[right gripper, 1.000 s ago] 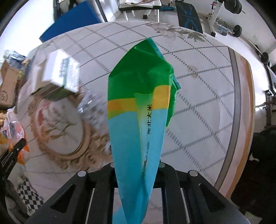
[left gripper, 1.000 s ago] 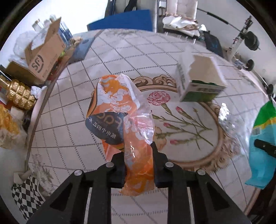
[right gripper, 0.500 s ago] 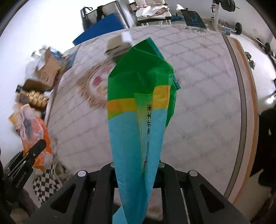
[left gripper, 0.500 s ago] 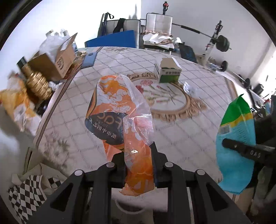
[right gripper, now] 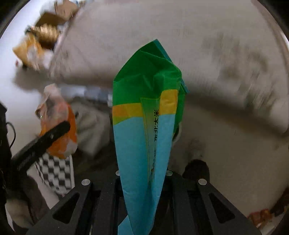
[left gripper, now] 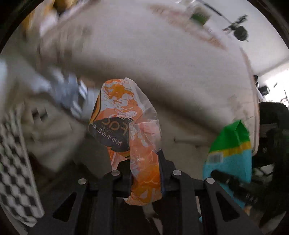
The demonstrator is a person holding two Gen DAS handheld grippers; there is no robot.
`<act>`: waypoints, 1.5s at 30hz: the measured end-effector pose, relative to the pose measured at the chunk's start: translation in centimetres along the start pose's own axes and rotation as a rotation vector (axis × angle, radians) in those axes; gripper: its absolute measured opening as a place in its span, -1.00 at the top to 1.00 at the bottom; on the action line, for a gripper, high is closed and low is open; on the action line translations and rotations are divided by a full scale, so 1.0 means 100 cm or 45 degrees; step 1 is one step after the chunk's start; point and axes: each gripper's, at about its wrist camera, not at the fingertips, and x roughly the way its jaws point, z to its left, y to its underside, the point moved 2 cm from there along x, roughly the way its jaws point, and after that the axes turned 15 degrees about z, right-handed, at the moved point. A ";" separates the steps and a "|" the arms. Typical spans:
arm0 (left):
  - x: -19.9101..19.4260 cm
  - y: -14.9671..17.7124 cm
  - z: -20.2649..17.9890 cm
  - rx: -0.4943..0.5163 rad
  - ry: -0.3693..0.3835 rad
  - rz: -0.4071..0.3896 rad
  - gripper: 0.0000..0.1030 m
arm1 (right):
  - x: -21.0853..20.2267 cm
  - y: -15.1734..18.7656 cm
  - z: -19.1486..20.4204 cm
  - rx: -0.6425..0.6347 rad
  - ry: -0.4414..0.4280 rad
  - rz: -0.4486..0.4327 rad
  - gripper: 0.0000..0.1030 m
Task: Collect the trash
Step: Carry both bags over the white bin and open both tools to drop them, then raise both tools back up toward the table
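An orange and clear plastic wrapper (left gripper: 126, 130) with a dark printed band stands up between the fingers of my left gripper (left gripper: 144, 162), which is shut on its lower end. A green, yellow and light blue bag (right gripper: 146, 126) is pinched at its bottom by my right gripper (right gripper: 144, 173), also shut. Each view catches the other load: the blue-green bag (left gripper: 229, 155) at the right of the left wrist view, the orange wrapper (right gripper: 59, 130) at the left of the right wrist view. Both grippers point steeply down, past the table's edge. The background is motion-blurred.
The patterned tablecloth (left gripper: 162, 63) fills the upper part of both views, blurred. A black-and-white checkered bag (left gripper: 14, 162) sits low at the left. A cardboard box (right gripper: 54, 14) and a gold object (right gripper: 47, 34) lie far left. A green-white carton (left gripper: 198, 16) stands far back on the table.
Both grippers have swept back off the table toward its near edge and tipped further down, still holding their wrappers. The checkered bag has come closer; the carton has receded.
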 end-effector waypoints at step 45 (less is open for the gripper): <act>0.275 0.008 0.101 -0.240 -0.319 0.164 -0.80 | 0.295 -0.116 -0.085 -0.115 0.426 0.125 -1.00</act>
